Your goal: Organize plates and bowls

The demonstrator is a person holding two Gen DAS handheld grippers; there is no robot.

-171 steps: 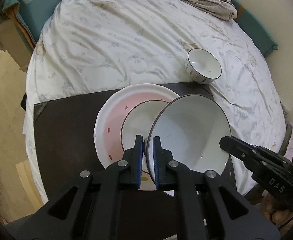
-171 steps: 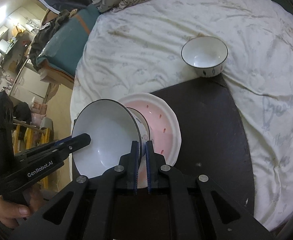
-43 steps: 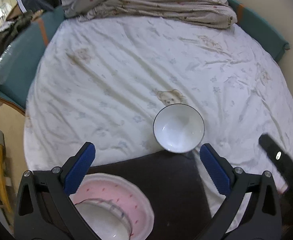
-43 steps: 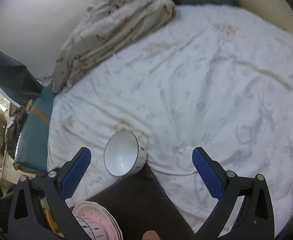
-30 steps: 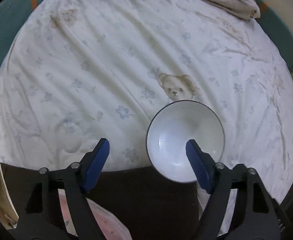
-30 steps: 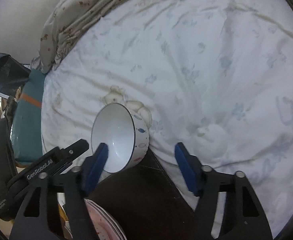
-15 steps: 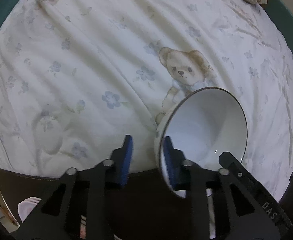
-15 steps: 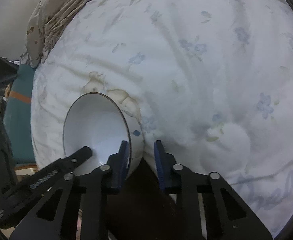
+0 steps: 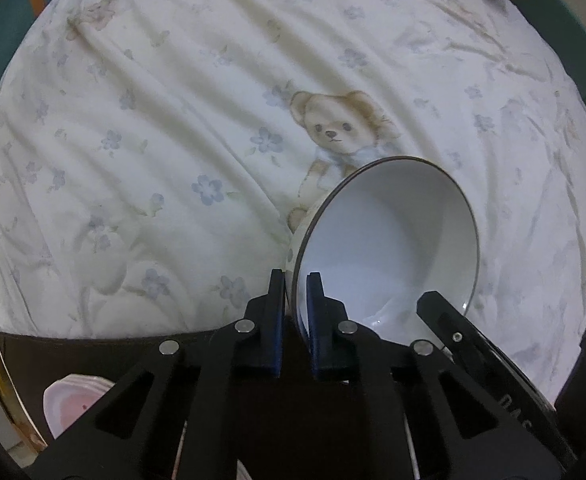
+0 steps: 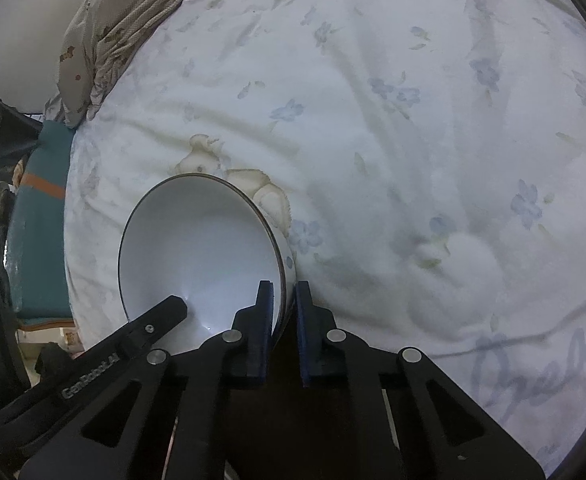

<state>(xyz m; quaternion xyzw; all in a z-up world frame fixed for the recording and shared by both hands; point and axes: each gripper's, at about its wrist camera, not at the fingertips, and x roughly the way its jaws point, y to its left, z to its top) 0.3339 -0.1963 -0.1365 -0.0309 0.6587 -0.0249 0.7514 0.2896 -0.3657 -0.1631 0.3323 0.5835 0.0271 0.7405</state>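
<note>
A small white ceramic bowl with a thin dark rim (image 9: 389,240) is pinched on opposite sides by both grippers, above the near edge of a white bedsheet printed with pale blue flowers and a teddy bear (image 9: 173,120). The left gripper (image 9: 296,280) has its blue-padded fingers (image 9: 277,292) closed on the bowl's left rim, one pad inside the wall and one outside. The right gripper (image 10: 283,292) clamps the bowl's right rim the same way, so the wall stands between its fingers (image 10: 265,300). In each wrist view the bowl's mouth tilts toward the other gripper, whose black tip reaches in at the far rim. Just near of the bowl lies a dark brown flat board (image 9: 73,352); at its near left corner sits a pink and white plate (image 9: 69,396). A crumpled beige blanket (image 10: 125,12) lies at the far left of the bed.
</note>
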